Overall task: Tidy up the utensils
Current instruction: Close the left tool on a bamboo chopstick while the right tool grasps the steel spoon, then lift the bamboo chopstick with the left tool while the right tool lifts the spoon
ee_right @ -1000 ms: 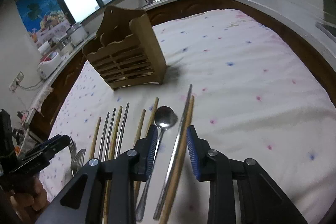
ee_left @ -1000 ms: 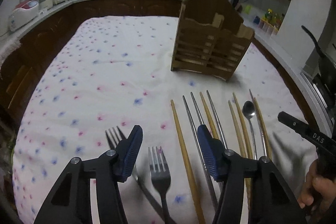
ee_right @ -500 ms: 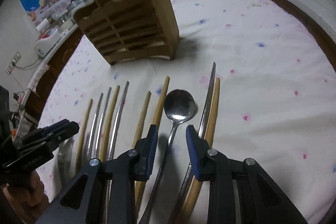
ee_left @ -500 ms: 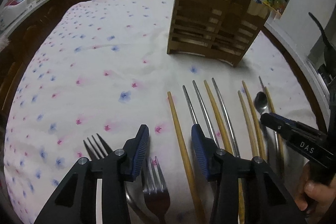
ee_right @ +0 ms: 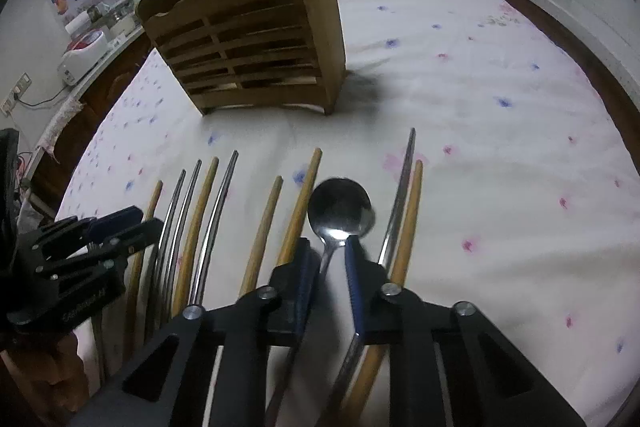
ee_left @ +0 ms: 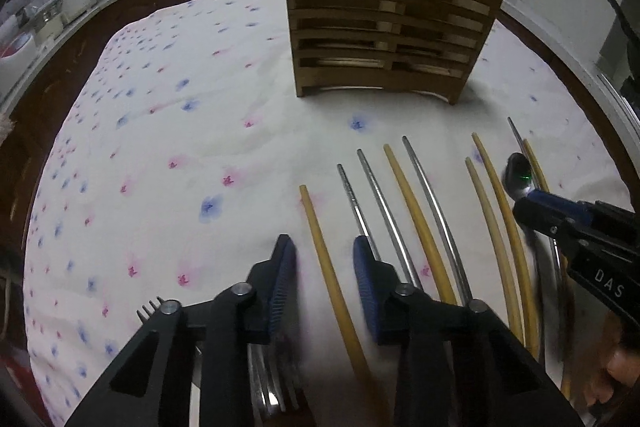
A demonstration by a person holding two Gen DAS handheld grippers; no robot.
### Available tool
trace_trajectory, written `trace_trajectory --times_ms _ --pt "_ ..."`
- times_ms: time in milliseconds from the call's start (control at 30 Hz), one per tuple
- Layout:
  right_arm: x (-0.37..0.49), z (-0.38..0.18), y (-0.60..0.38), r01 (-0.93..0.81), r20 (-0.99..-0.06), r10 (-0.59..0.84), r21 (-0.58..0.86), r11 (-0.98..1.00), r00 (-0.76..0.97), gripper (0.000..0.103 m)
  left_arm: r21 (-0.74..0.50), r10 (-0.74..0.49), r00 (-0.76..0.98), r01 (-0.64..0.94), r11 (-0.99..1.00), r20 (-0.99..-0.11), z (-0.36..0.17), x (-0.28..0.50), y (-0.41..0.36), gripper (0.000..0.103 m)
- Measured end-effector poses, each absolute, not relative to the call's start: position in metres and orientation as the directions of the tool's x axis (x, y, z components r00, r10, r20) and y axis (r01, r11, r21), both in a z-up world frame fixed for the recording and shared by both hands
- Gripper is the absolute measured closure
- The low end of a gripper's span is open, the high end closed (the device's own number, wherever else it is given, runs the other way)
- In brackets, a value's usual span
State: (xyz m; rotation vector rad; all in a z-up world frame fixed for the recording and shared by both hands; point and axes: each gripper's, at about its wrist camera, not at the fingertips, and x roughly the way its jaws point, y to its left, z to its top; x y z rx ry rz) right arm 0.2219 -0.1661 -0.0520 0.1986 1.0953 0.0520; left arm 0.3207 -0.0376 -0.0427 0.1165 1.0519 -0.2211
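Right wrist view shows my right claw narrow around the neck of the spoon, its blue pads close on both sides; I cannot tell if they touch it. Left wrist view shows my left claw moderately open and holding nothing, above the leftmost wooden chopstick. 2 forks lie under it. The wooden holder stands upright on the flowered surface, behind the row of chopsticks.
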Motion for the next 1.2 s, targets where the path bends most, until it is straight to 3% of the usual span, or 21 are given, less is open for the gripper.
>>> trace_trajectory --times_ms 333,400,433,567,767,1200 --pt "0.228 -0.054 -0.165 0.067 -0.866 0.135 0.190 0.979 0.482 0.087 0.004 -0.113 0.466 0.242 0.970 -0.877 -0.041 0.325 -0.039 0.076" --pt "0.226 -0.054 -0.161 0.056 -0.865 0.105 0.152 0.987 0.491 0.094 -0.005 -0.123 0.472 0.245 0.969 -0.873 -0.041 0.323 -0.037 0.082" --pt "0.225 -0.054 -0.160 0.050 -0.862 0.102 0.146 0.988 0.496 0.095 -0.013 -0.132 0.475 0.245 0.970 -0.870 -0.041 0.323 -0.035 0.095" --pt "0.219 -0.049 -0.165 0.042 -0.842 0.154 0.204 0.978 0.517 0.100 -0.088 -0.188 0.460 0.229 0.969 -0.868 -0.038 0.319 -0.024 0.099" --pt "0.211 -0.032 -0.172 0.038 -0.809 0.188 0.251 0.967 0.557 0.100 -0.141 -0.234 0.484 0.221 0.965 -0.843 -0.023 0.308 -0.013 0.100" --pt "0.180 0.039 -0.185 -0.005 -0.660 0.238 0.334 0.942 0.713 0.103 -0.266 -0.358 0.611 0.239 0.934 -0.707 0.068 0.256 0.024 0.100"
